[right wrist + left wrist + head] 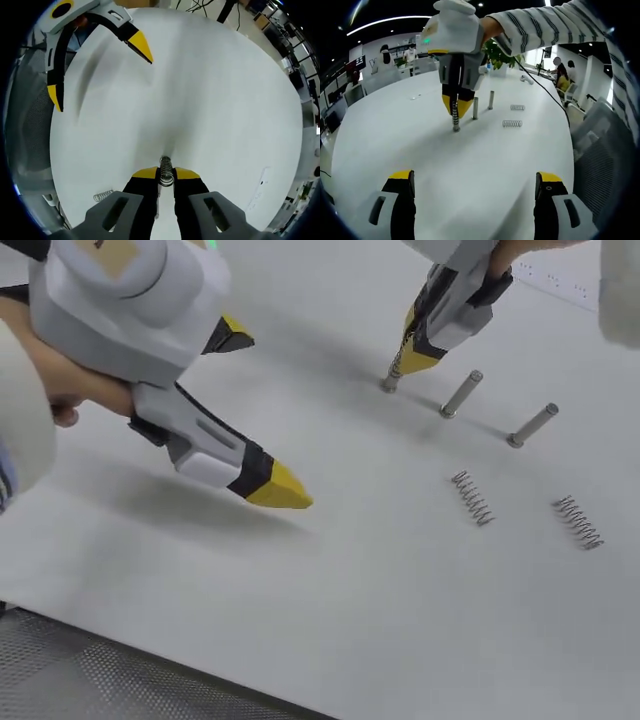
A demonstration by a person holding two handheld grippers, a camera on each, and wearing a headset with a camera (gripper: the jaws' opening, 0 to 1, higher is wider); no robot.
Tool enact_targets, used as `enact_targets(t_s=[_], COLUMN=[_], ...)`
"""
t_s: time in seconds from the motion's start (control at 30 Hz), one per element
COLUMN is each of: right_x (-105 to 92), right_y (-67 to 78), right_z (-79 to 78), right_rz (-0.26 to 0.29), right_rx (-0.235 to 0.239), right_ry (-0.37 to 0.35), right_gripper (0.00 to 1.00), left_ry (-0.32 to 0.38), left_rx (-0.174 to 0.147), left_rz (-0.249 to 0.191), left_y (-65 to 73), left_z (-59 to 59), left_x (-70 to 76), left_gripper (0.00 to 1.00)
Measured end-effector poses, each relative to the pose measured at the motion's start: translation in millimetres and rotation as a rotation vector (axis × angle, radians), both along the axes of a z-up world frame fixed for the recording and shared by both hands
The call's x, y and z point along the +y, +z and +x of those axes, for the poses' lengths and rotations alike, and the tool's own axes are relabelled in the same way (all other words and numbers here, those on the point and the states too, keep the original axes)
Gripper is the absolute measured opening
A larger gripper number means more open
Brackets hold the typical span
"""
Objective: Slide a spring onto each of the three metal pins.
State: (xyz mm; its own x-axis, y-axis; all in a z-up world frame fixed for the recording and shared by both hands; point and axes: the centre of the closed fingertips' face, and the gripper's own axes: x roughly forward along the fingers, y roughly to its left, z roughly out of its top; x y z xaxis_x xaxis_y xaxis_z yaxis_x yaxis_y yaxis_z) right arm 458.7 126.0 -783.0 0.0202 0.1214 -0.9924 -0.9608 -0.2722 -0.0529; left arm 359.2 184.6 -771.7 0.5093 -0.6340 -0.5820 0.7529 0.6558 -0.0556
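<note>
Three metal pins stand upright on the white table: a left pin (391, 381), a middle pin (461, 394) and a right pin (531, 426). My right gripper (412, 360) is shut on a spring (166, 176) that sits over the left pin (455, 120). Two loose springs lie flat on the table, one (472, 497) in front of the middle pin, another (578, 521) to its right. My left gripper (290, 490) hovers open over bare table to the left, its jaws wide apart and holding nothing.
The white table (330, 590) has its near edge at the bottom left, with grey mesh (80, 680) below it. A power strip (555, 280) lies at the far right. People and chairs are in the background of the left gripper view.
</note>
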Motion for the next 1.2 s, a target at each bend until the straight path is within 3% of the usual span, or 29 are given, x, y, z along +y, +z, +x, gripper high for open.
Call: enact_targets(t_s=[0.5,0.73,1.2], right_x=[-4.4,-9.5,-8.8], right_y=[-8.7,-15.2,-19.3], right_z=[3.9,4.5,11.6], right_rz=[-0.021,-0.045,-0.041], right_rx=[0.004,0.003,-0.003], right_ry=[-0.005,0.014,0.059], right_gripper=[0.08,0.08,0.09], left_ry=[-0.006,0.009,0.019], left_rx=[0.014,0.01,0.021], left_rz=[-0.005,-0.059,-0.057], left_y=[-1.3,7.0,6.5], left_z=[-3.3,-0.5,-1.3], left_x=[1.4,-2.7,-1.7], left_gripper=[0.98,0.98,0.98])
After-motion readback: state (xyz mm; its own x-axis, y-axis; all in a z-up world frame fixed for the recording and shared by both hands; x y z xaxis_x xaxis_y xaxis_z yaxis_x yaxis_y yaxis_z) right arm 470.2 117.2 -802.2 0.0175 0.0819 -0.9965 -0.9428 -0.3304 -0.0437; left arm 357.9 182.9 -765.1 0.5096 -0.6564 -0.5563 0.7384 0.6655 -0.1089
